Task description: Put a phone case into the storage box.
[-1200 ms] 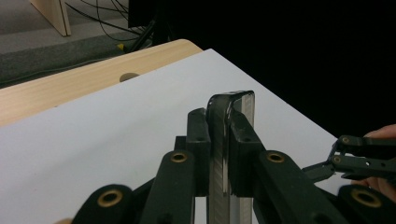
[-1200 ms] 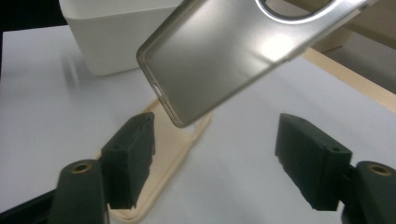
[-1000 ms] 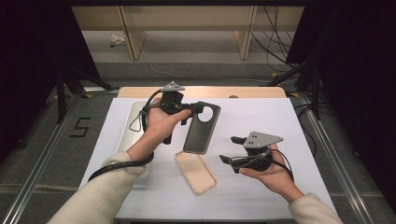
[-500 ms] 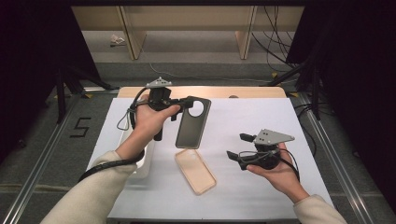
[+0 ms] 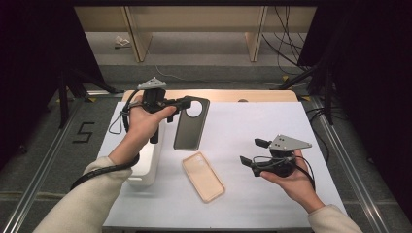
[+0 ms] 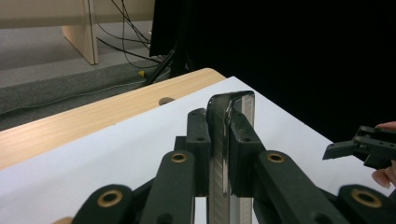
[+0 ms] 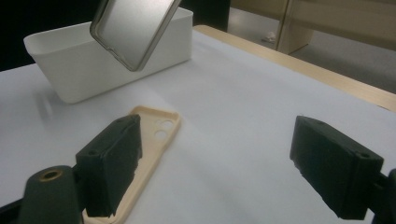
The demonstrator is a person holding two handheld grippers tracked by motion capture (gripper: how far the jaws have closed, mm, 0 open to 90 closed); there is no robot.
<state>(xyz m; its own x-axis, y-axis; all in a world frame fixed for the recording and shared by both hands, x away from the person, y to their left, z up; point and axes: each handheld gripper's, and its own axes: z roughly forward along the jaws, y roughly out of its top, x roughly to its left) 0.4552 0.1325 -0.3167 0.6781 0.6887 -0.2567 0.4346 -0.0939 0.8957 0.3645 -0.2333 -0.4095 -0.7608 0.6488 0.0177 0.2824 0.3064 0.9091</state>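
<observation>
A dark grey phone [image 5: 191, 127] with a round camera ring hangs above the table, and my left gripper [image 5: 187, 103] is shut on its top edge. In the left gripper view the phone [image 6: 225, 140] stands edge-on, with a pad pressing each face. A beige phone case [image 5: 203, 176] lies hollow side up on the white sheet, below the phone. My right gripper [image 5: 250, 151] hovers to the right of the case, jaws wide; they have just been opening, with nothing between them. From the right gripper view the case [image 7: 154, 135] lies beside the left jaw and the phone [image 7: 133, 28] hangs above.
A white bin [image 5: 145, 165] stands at the table's left, under my left forearm. The white sheet [image 5: 252, 121] covers a wooden table with a bare strip at the back. Dark stands and cables surround the table.
My left hand has carried the phone leftward and slightly away from the case. The right gripper has stayed put with its jaws a little wider.
</observation>
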